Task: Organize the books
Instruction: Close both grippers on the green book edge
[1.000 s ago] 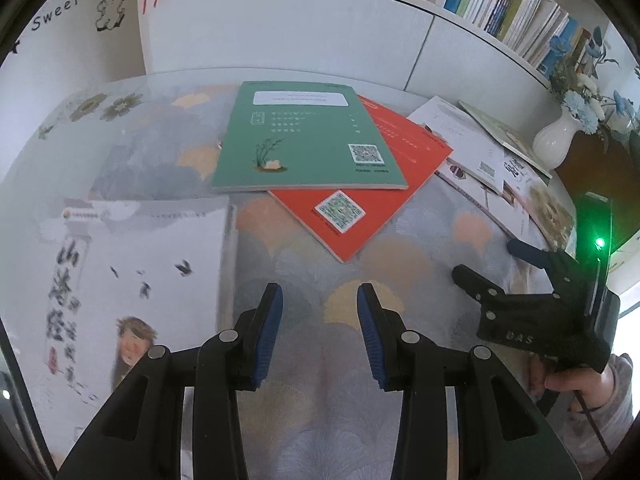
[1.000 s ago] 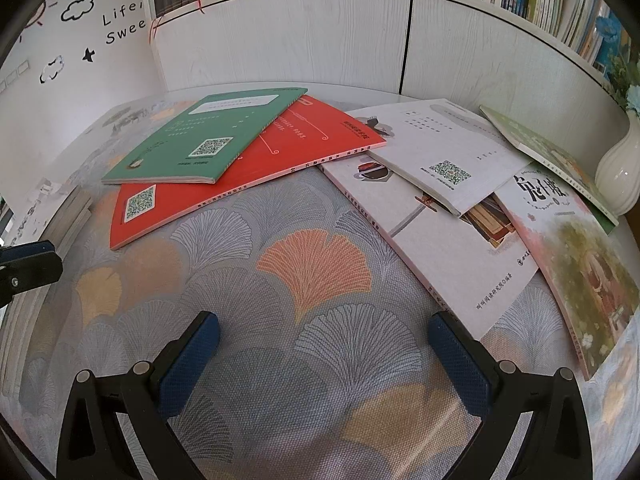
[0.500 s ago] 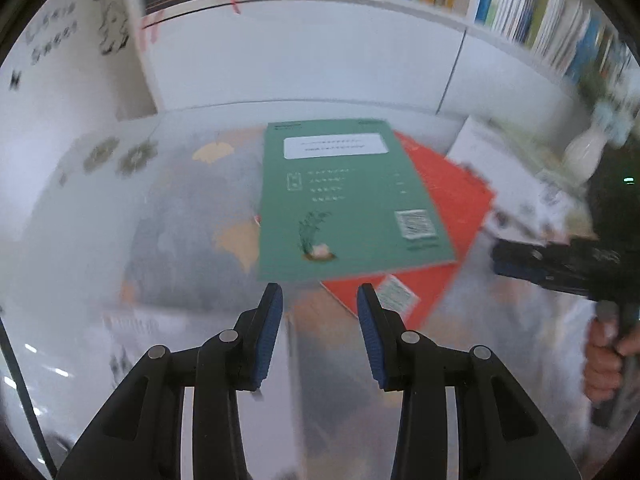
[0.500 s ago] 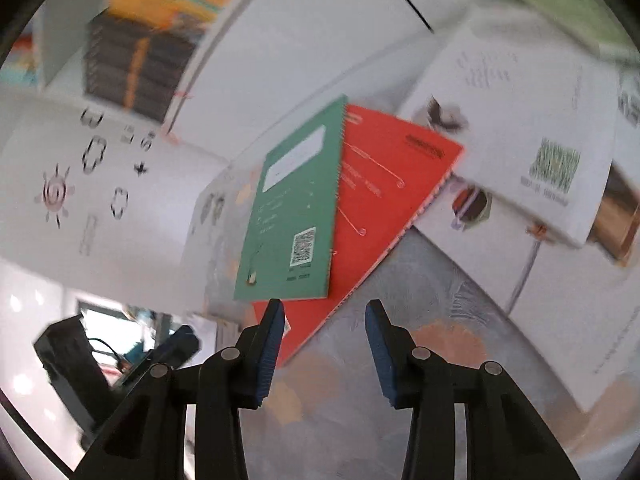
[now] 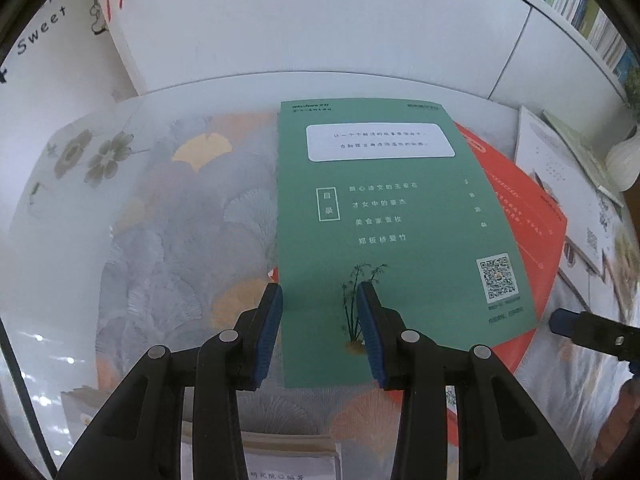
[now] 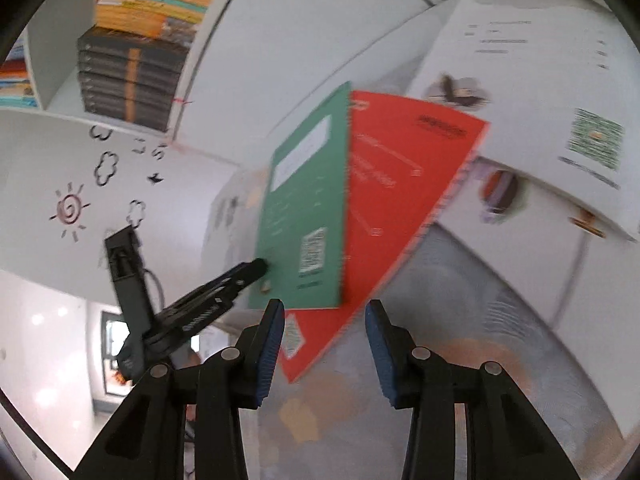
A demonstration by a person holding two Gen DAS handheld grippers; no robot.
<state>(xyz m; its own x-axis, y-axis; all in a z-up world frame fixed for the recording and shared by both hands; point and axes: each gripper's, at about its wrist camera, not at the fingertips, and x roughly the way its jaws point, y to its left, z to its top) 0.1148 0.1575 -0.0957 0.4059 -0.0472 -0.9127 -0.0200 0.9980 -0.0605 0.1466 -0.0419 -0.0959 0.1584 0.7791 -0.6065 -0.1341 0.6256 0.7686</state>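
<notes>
A green book (image 5: 392,220) lies flat on a red book (image 5: 528,220) on the patterned tablecloth. My left gripper (image 5: 320,328) hovers over the green book's near left corner, jaws a narrow gap apart with nothing pinched. In the right wrist view, the left gripper (image 6: 258,269) has its tips at that corner of the green book (image 6: 308,200); whether they touch it I cannot tell. My right gripper (image 6: 324,344) is rolled sideways, jaws apart and holding nothing, just short of the red book (image 6: 384,200). One right finger (image 5: 560,322) shows at the left view's right edge.
White books (image 5: 548,160) overlap to the right of the red one, with a white vase (image 5: 624,164) behind them. A stack of books (image 5: 288,456) lies under my left gripper. A bookshelf (image 6: 132,76) and white cabinet fronts border the table's far side.
My left gripper has moved from the stack across to the green book's corner. My right gripper's jaws have narrowed from wide apart, and it has rolled and swung toward the green and red books.
</notes>
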